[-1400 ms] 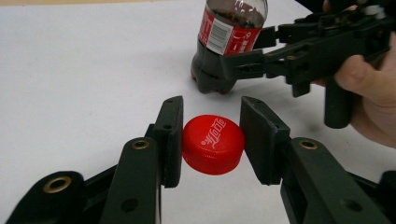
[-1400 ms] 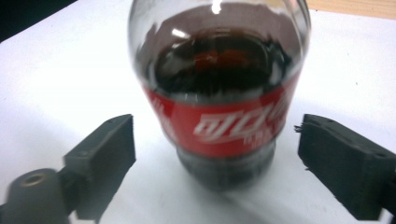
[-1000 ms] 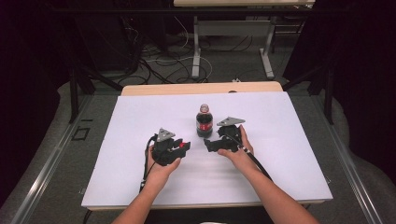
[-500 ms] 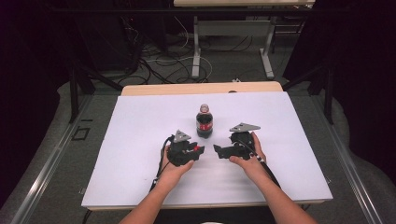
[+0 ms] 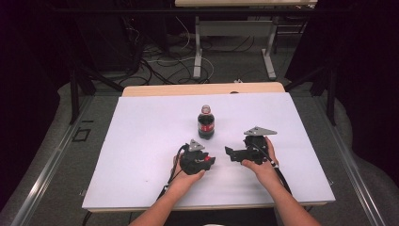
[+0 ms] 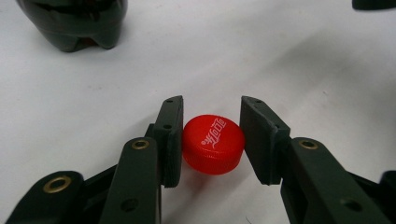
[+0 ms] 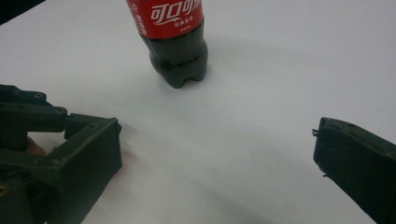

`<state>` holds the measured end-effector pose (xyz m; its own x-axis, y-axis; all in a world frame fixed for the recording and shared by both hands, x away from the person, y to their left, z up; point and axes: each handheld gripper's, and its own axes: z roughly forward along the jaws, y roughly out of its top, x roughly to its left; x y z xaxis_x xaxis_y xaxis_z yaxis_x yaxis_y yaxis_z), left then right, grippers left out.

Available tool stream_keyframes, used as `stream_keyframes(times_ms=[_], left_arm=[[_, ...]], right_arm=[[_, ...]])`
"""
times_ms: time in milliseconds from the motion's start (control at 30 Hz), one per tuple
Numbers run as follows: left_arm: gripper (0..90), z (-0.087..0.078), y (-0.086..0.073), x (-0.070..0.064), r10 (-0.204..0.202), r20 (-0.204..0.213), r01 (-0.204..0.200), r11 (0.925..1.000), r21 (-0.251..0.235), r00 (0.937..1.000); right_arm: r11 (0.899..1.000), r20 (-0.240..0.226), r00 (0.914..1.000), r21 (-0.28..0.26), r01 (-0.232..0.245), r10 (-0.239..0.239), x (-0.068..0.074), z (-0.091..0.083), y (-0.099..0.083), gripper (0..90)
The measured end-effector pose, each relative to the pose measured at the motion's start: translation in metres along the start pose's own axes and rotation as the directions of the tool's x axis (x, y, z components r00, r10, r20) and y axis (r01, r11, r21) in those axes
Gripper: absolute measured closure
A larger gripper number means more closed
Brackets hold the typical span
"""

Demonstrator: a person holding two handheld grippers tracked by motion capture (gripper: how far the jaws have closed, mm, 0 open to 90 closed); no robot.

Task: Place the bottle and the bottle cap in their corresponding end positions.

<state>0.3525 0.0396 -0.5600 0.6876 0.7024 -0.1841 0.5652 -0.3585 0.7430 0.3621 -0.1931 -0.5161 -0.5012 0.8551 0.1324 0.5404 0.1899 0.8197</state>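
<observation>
Cap (image 6: pixel 213 144), red, sits low on the white tabletop (image 5: pixel 141 141), pinched by my left gripper (image 6: pixel 211 140). Cola bottle (image 5: pixel 205 123) stands upright at 12 o'clock. Right gripper (image 5: pixel 229 153) spread, holding nothing.

- The red cap (image 6: pixel 213 143), held between the jaws of the left tool (image 6: pixel 211 135), carries a white cursive Coca-Cola script logo on its top, running slantwise toward 1 o'clock.
- The red label (image 7: pixel 166 16) on the cola bottle (image 7: pixel 175 44), at 12 o'clock in the right gripper view, carries large white Chinese characters reading 可口可乐; smaller white print at its left edge is too small to read.
</observation>
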Motion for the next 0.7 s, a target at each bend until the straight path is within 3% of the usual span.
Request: stream_keyframes(times_ms=[100, 167, 533, 700], left_arm=[[61.5, 0.0029, -0.0034, -0.0032, 0.006, -0.002, -0.006, 0.9998, 0.02, 1.0], [61.4, 0.0034, -0.0053, -0.0044, 0.015, -0.009, -0.015, 0.9999, 0.003, 0.9999], [60.2, 0.0034, -0.0048, -0.0037, 0.019, -0.014, -0.019, 0.9998, 0.007, 0.9997], [53.2, 0.0025, -0.0044, -0.0034, 0.009, -0.02, -0.009, 1.0, 0.0, 0.9998]], right_arm=[[1.0, 0.008, 1.0, 0.001, 0.001, -0.001, -0.0009, -0.001, -0.0002, 0.5], [1.0, 0.008, 0.9999, -0.003, -0.008, 0.008, -0.0009, -0.0023, -0.0002, 0.5], [1.0, 0.01, 0.9997, -0.015, -0.023, 0.023, -0.0034, -0.0051, -0.0007, 0.6], [1.0, 0.01, 0.9998, -0.018, -0.019, 0.019, -0.0034, -0.0059, 0.0003, 0.7]])
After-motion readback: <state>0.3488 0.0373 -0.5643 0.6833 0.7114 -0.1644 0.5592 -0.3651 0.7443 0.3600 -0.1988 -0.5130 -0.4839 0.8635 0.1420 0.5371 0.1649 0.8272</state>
